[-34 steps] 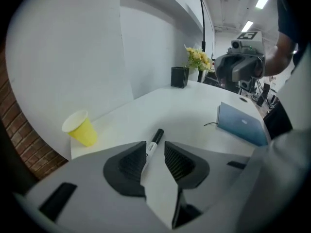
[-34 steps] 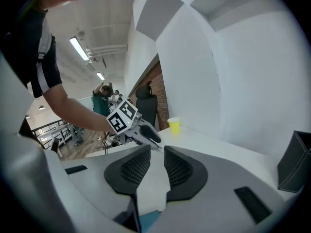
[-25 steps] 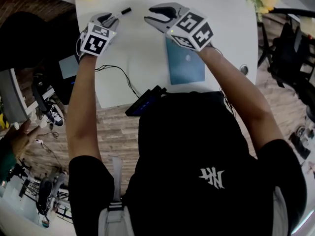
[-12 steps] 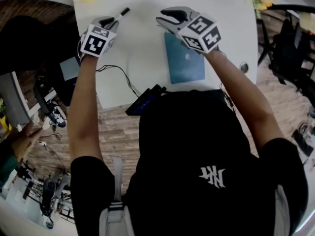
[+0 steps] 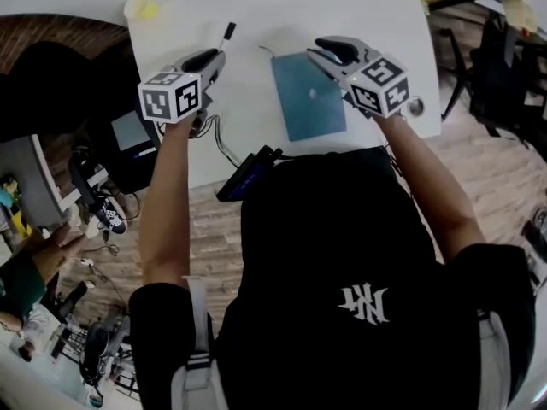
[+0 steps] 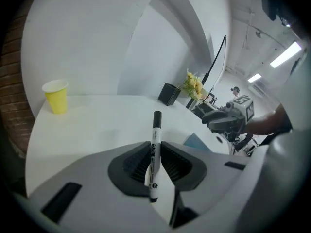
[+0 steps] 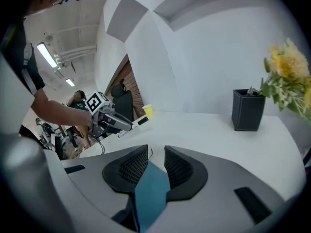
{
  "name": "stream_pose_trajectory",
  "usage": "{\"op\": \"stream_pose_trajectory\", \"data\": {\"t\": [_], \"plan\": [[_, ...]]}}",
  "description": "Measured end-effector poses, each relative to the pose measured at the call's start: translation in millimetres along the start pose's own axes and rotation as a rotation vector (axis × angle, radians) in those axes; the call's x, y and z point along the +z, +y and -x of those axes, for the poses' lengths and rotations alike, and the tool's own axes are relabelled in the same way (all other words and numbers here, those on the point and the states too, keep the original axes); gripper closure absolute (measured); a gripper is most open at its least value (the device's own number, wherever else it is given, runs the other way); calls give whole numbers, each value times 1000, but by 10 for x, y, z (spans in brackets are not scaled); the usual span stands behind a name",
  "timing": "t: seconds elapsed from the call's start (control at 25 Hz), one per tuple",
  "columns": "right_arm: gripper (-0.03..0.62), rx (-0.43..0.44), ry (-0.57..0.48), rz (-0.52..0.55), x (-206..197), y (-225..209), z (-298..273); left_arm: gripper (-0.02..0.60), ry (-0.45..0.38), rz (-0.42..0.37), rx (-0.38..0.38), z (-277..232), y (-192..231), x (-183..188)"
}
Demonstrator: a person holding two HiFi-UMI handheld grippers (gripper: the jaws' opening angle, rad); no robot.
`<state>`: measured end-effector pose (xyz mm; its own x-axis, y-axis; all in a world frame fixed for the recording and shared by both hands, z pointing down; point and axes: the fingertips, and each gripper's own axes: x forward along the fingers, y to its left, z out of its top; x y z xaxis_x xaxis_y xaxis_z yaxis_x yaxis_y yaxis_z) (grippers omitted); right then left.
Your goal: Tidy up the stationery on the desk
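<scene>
- Pinching the marker (image 6: pixel 155 136) mid-barrel, cap toward 12 o'clock, the left tool (image 6: pixel 155 152) holds it off the desk (image 5: pixel 256 24), ready for stowing.
- Right tool (image 7: pixel 155 154), spread and empty, hovers over the blue notebook (image 5: pixel 308 96) at its 1 o'clock corner, likely to grasp it.

The left forearm (image 5: pixel 167 203) and right forearm (image 5: pixel 427 186) reach forward. The left gripper (image 5: pixel 218 56) has just been closing its jaws, clamping a black-capped white marker pen (image 6: pixel 155 130). The right gripper (image 5: pixel 328 49) holds its 2 jaws apart.

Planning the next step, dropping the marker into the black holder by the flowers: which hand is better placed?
Left. The left gripper has just closed its jaws on the marker. The right gripper hovers open over the blue notebook, holding nothing. The black holder sits beyond, beside the flowers.
</scene>
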<state>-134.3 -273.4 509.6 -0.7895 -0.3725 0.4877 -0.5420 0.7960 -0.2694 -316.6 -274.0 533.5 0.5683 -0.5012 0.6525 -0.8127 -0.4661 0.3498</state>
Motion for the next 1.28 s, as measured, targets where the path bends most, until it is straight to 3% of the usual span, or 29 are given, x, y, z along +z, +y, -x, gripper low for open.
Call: {"op": "stream_pose_trajectory", "data": {"t": [0.2, 0.36, 0.56, 0.96, 1.28], "plan": [[470, -40, -26, -13, -138, -140, 422, 514, -35, 62, -57, -84, -524, 19], [470, -38, -33, -27, -252, -289, 662, 513, -52, 181, -128, -262, -981, -85], [470, 9, -27, -46, -413, -421, 894, 512, -14, 197, -117, -532, -1547, -192], [470, 130, 64, -3, -798, -353, 1001, 512, 3, 361, -37, -990, -2243, -459], [470, 218, 123, -3, -1163, -271, 1103, 512, 46, 514, 100, -1313, -2432, -721]]}}
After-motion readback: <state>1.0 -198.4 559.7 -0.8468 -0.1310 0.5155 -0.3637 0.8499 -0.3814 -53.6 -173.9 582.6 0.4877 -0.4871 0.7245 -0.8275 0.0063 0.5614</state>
